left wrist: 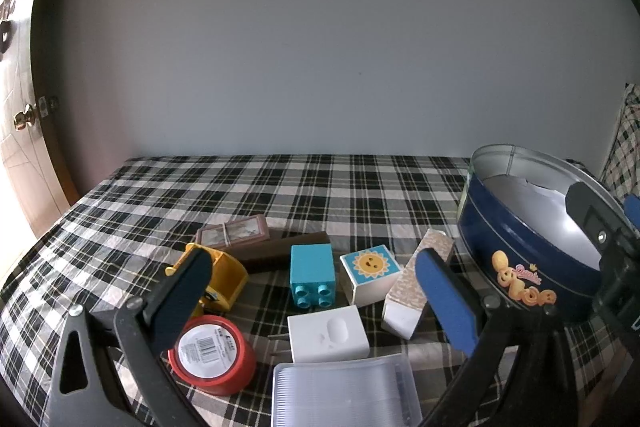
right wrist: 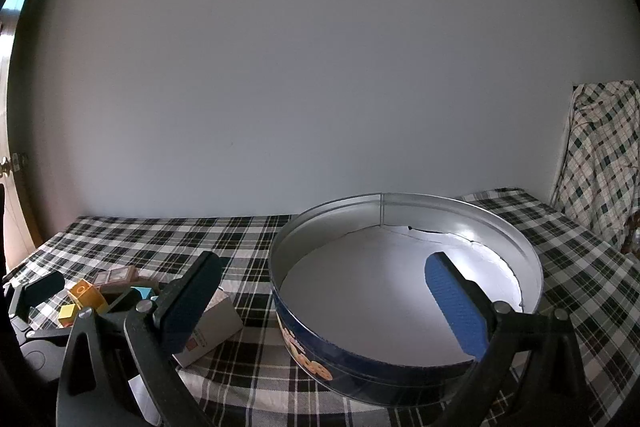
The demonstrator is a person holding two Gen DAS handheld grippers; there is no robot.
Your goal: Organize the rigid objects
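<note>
Nearest the left gripper (left wrist: 316,291), whose fingers are spread and empty, a clear case (left wrist: 344,391), red tub (left wrist: 212,355) and blocks crowd together; reaching in may knock neighbours. Right gripper (right wrist: 324,301), also released, hovers over the empty tin (right wrist: 404,379) near the bed's right edge. Its writing is unreadable.

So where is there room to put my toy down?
Bare cloth runs along the back, between the wall and the toy pile. The tin holds nothing but its white liner, so there is room inside. It is crowded in front, from the red tub to the teal brick and sun block. Both claws are open.
</note>
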